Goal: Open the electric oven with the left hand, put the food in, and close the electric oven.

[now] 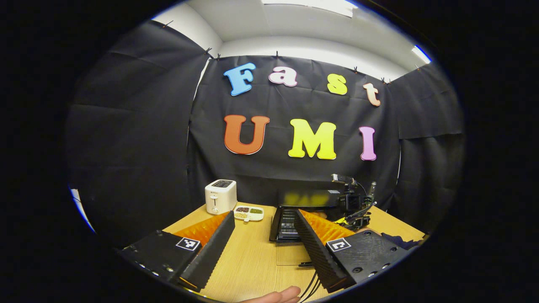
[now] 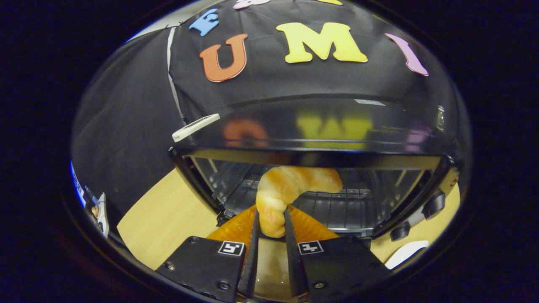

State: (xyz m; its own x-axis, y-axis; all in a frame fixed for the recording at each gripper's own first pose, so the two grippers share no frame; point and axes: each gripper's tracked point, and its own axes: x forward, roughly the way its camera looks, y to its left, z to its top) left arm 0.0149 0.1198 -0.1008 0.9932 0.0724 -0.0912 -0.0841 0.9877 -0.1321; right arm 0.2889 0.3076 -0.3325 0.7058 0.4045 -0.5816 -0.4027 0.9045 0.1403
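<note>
In the right gripper view the right gripper (image 2: 270, 222) pinches a golden curved croissant (image 2: 286, 189) between both fingers at lower centre, just at the mouth of the open black electric oven (image 2: 320, 139), while the left gripper (image 1: 263, 233), jaws wide apart and empty, hovers over the light wooden table (image 1: 252, 256).

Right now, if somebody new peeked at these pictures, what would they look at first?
Probably the golden croissant, pinched between the right gripper's fingers and held at the mouth of the open oven. In the left gripper view, the left gripper hangs open over the wooden table, with a white toaster and a small snack dish at the back.
</note>
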